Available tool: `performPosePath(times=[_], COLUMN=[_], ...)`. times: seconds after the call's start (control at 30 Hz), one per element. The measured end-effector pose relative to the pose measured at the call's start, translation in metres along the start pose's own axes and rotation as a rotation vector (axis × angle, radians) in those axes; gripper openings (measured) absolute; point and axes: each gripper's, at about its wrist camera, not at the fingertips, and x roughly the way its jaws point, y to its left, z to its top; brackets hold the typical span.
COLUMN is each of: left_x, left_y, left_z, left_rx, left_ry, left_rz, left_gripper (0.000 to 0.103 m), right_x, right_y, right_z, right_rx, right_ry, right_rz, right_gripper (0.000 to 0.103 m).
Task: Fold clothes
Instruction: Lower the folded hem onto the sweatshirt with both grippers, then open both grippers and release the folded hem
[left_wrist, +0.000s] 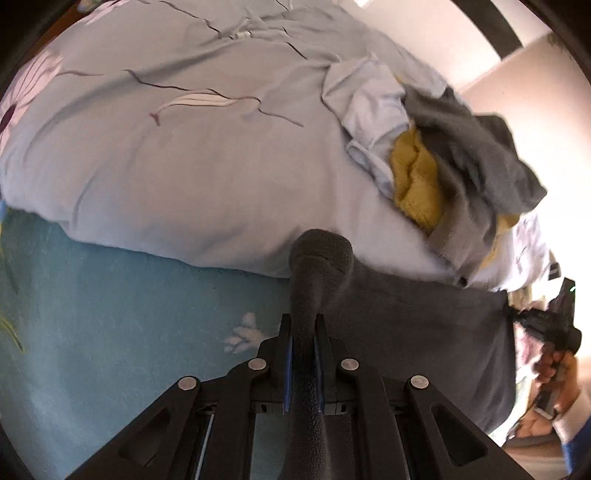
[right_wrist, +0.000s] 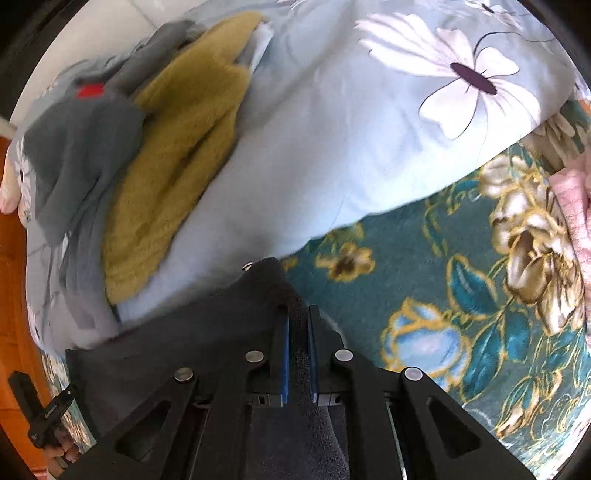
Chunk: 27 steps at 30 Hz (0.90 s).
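A dark grey fleece garment (left_wrist: 413, 321) hangs stretched between my two grippers above the bed's near edge. My left gripper (left_wrist: 303, 328) is shut on one corner of it, which bunches up past the fingertips. My right gripper (right_wrist: 298, 321) is shut on the other corner (right_wrist: 207, 332); it also shows at the far right of the left wrist view (left_wrist: 517, 315), held by a hand. A pile of clothes lies on the duvet: a mustard knit (left_wrist: 413, 181) (right_wrist: 177, 155), a grey garment (left_wrist: 476, 147) (right_wrist: 77, 147) and a pale blue one (left_wrist: 369, 107).
A pale blue floral duvet (left_wrist: 184, 147) (right_wrist: 351, 129) covers most of the bed. A teal floral sheet (left_wrist: 110, 332) (right_wrist: 461, 295) lies under it at the near edge. A pink cloth (right_wrist: 572, 214) is at the right edge. Wooden floor (right_wrist: 14, 258) is at left.
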Motion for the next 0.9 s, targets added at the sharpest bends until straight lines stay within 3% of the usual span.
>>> performPosePath(times=[0.1, 0.23, 0.3, 0.37, 0.43, 0.57, 0.7, 0.9], left_x=[0.021, 0.007, -0.004, -0.023, -0.043, -0.084, -0.121, -0.158], left_y=[0.015, 0.015, 0.009, 0.003, -0.001, -0.01, -0.018, -0.039], left_z=[-0.009, -0.012, -0.013, -0.021, -0.032, -0.063, -0.106, -0.155], left_rx=[-0.056, -0.109, -0.099, -0.101, -0.12, -0.172, -0.256, -0.28], left_ry=[0.079, 0.045, 0.038, 0.026, 0.008, -0.03, -0.056, -0.075], left_rz=[0.028, 0.002, 0.012, 0.031, 0.021, -0.005, -0.054, -0.075], left_gripper=[0.014, 0.015, 0.02, 0.038, 0.046, 0.06, 0.064, 0.071], right_x=[0.007, 0.024, 0.025, 0.017, 0.007, -0.034, -0.081, -0.136], right_y=[0.001, 0.001, 0.006, 0.01, 0.015, 0.016, 0.011, -0.001], right_z=[-0.004, -0.013, -0.014, -0.012, -0.01, -0.012, -0.027, -0.08], right_rx=[-0.011, -0.002, -0.021, -0.033, -0.044, -0.053, -0.037, 0.043], right_ry=[0.022, 0.1, 0.125, 0.126, 0.124, 0.09, 0.066, 0.032], right_rz=[-0.045, -0.106, -0.123, -0.136, -0.148, -0.175, -0.181, -0.158], right_gripper=[0.008, 0.008, 0.008, 0.009, 0.011, 0.031, 0.032, 0.033])
